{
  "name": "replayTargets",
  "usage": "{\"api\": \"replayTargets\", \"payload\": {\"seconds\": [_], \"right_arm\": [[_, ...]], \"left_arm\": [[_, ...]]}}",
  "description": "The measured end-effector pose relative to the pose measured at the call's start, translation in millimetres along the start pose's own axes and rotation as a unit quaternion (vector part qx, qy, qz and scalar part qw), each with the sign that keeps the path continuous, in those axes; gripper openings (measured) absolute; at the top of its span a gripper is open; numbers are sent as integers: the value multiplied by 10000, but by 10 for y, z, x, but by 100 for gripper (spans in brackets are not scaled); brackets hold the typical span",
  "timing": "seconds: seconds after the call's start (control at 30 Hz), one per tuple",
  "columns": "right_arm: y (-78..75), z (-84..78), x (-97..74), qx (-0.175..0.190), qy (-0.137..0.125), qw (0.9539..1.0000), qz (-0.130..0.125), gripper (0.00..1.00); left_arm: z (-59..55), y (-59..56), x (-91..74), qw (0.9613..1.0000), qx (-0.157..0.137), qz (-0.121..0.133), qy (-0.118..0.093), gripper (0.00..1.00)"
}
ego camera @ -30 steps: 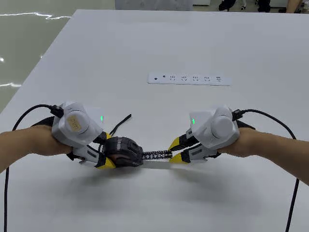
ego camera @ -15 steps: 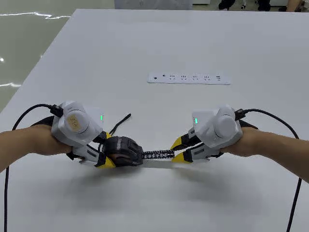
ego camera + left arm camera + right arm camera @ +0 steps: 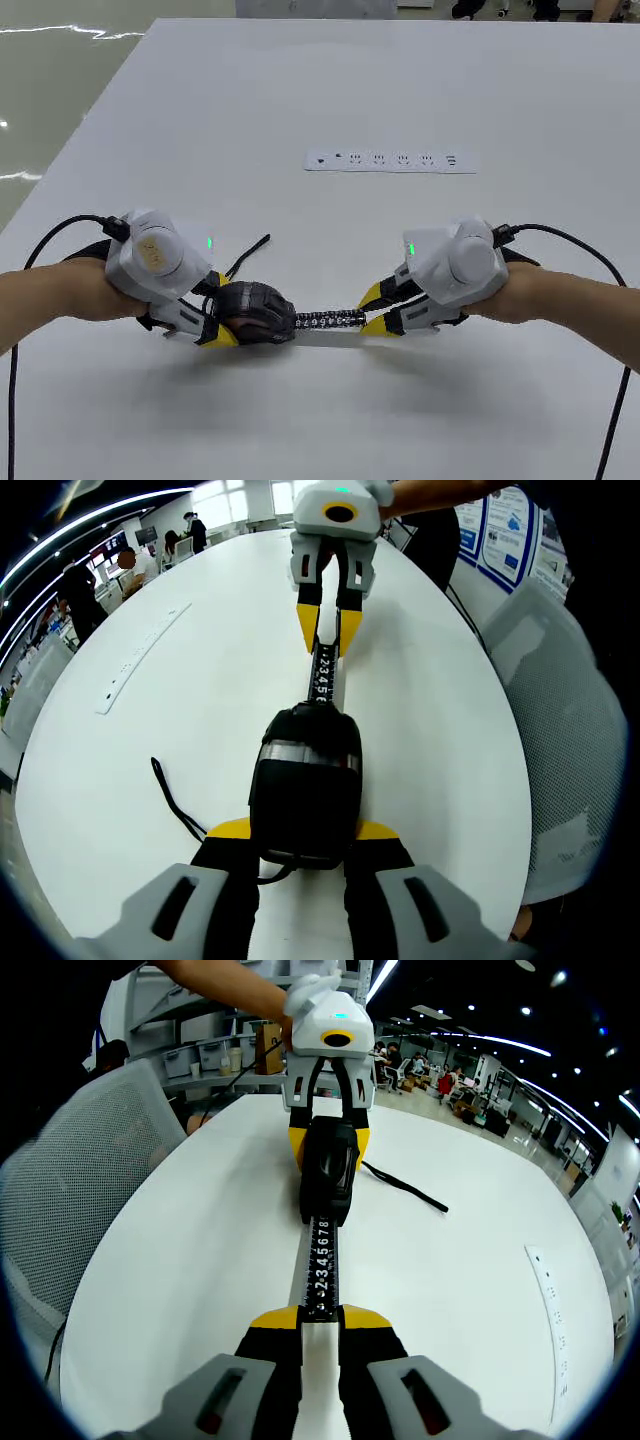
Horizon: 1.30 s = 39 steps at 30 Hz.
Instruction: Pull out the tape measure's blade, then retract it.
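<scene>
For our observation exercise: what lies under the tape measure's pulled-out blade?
Bare white table lies under the blade. Whether the blade touches it cannot be told. The blade's tip is covered by the right gripper.

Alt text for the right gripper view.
The right gripper pinches the end of a black numbered blade pulled from a black tape measure case, which the left gripper holds on the white table. A black strap lies beside it.

Head view looks down on table (image 3: 400, 80); gripper views face each other, close, both w/ tape measure (image 3: 305, 780) between.
</scene>
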State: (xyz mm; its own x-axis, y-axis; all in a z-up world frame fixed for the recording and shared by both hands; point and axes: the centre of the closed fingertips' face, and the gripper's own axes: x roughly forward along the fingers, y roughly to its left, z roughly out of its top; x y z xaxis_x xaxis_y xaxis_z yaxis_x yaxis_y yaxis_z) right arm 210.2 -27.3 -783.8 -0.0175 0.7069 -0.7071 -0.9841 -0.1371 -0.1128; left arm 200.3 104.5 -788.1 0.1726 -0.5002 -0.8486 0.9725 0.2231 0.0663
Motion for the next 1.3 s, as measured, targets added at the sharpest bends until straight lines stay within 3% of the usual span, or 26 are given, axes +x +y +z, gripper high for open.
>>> {"api": "replayTargets", "payload": {"seconds": [1.3], "right_arm": [[20, -107, -80, 119, 33, 9999, 6, 11]], "left_arm": [[-3, 7, 7, 10000, 29, 14, 4, 27]]}}
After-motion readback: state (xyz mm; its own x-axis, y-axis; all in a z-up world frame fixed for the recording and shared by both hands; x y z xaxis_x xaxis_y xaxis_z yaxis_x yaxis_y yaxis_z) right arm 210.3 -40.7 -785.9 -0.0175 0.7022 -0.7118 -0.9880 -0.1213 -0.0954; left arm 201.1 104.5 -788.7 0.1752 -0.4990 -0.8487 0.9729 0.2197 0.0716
